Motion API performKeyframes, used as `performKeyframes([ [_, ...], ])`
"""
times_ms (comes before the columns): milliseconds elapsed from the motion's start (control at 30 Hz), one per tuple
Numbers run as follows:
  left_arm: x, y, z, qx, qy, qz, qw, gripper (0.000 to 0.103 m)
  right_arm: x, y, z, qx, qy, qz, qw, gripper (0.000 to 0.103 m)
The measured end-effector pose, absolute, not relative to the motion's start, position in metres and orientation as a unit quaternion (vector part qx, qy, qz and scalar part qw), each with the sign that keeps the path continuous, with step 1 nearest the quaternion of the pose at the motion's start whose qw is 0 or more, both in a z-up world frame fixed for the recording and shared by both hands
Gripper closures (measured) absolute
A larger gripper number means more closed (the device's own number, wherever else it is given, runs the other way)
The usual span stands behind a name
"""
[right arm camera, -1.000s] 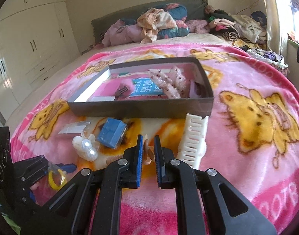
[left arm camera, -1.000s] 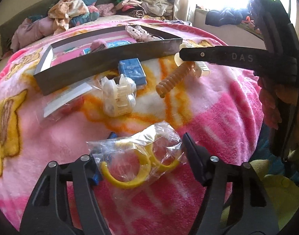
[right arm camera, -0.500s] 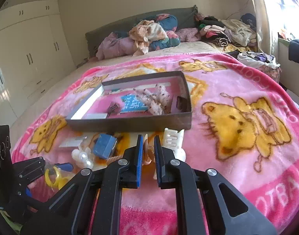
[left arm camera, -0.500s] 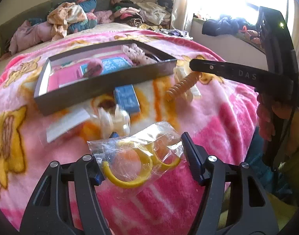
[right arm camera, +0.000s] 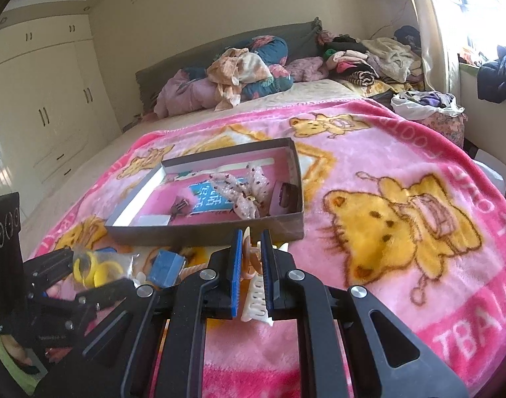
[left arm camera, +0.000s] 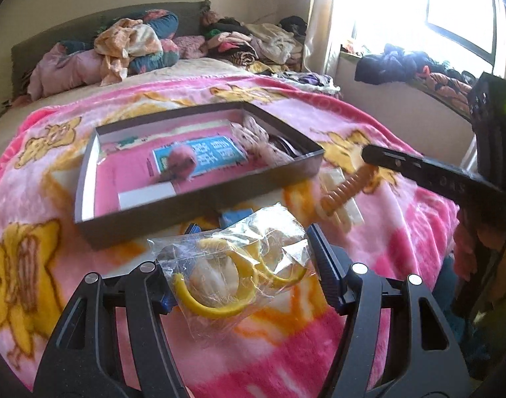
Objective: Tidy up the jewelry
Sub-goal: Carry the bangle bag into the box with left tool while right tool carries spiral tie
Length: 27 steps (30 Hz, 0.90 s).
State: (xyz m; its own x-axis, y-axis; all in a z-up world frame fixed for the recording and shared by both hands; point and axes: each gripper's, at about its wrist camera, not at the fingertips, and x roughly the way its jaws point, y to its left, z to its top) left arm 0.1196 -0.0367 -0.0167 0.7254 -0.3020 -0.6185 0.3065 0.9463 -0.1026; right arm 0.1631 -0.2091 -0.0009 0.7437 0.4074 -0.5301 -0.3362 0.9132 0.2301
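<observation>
A clear plastic bag of yellow bangles (left arm camera: 233, 275) hangs above the pink blanket, and my left gripper (left arm camera: 243, 272) is shut on it, just in front of the dark shallow box (left arm camera: 199, 205). The right wrist view shows the same bag (right arm camera: 97, 265) at lower left in the left gripper (right arm camera: 70, 265). My right gripper (right arm camera: 251, 255) is shut on a ribbed orange hair clip (right arm camera: 249, 258), held above the blanket near the box's (right arm camera: 203, 232) front right corner. From the left wrist view the clip (left arm camera: 345, 189) sticks out of the right gripper (left arm camera: 368, 162).
The box holds a lace bow (right arm camera: 243, 192), a blue card (right arm camera: 209, 199) and a pink pom-pom (left arm camera: 183, 162). A small blue box (right arm camera: 165, 265) and a white comb clip (right arm camera: 257, 301) lie on the blanket in front. Clothes are piled at the bed's head.
Both grippers have risen with their loads. The bag has come up off the blanket toward the box, and the orange clip has lifted off the white comb clip.
</observation>
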Motion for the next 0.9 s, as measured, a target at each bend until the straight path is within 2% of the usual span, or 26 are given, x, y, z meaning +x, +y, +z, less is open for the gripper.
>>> performKeyframes([
  [900, 0.166, 0.012, 0.002, -0.026, 0.302, -0.107, 0.947, 0.047, 0.195, -0.190, 0.018, 0.052, 0.279, 0.203, 0.937, 0.092],
])
